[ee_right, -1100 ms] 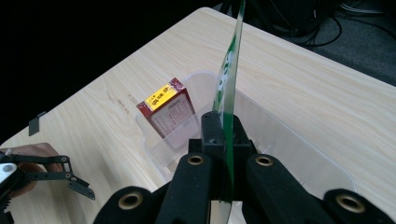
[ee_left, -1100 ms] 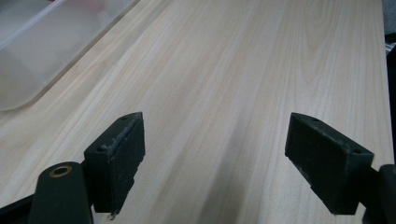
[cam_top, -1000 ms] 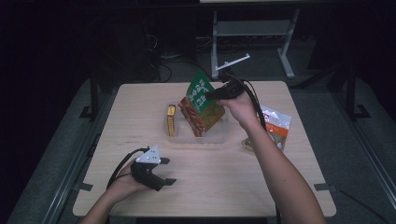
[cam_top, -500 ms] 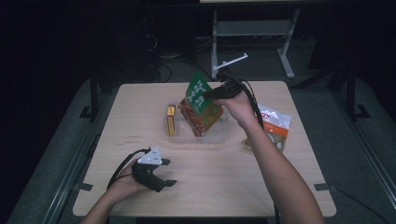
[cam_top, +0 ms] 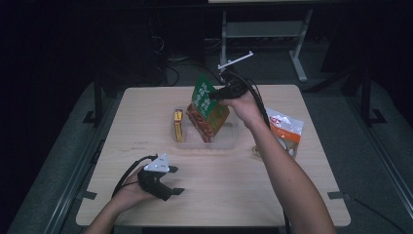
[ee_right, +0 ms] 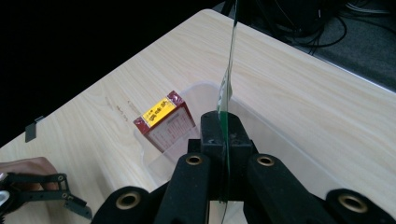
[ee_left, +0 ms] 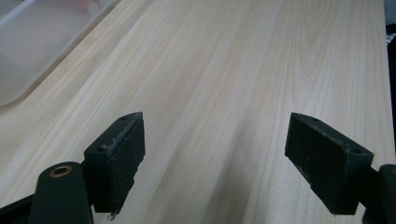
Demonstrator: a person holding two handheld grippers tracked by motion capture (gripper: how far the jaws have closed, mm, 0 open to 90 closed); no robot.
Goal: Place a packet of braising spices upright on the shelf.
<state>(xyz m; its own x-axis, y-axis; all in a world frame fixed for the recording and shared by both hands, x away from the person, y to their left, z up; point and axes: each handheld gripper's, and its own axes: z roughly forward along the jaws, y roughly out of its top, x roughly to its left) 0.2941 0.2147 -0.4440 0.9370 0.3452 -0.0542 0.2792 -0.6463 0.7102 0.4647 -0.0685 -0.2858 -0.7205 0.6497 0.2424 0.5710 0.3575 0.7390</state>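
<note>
Pouch [cam_top: 207, 108]: green and red snack bag, held tilted over the clear tray [cam_top: 234, 141] at the far middle of the tabletop [cam_top: 243, 195]; its lower end sits in or just above the tray, which one I cannot tell.
Right tongs [cam_top: 213, 95]: clenched on the pouch's upper edge; in the right gripper view the thin edge [ee_right: 227, 93] runs straight up between the closed jaws.
Left tongs [cam_top: 175, 180]: released, jaws wide apart, resting low at the near left, well apart from the tray, nothing between them.
Box [cam_top: 178, 125]: small red and yellow box, standing on edge at the tray's left end, just beside the pouch.
White bag [cam_top: 283, 130]: lies on the tabletop right of the tray.
Step in hand: likely setting the pouch down into the tray.
Doing it well: lower slowly, keep the bottom inside the tray walls, and lean it away from the box so the box is not tipped.
Letting go: part the jaws once the pouch rests on the tray floor.
Risk: a limp pouch may flop over the rim.
</note>
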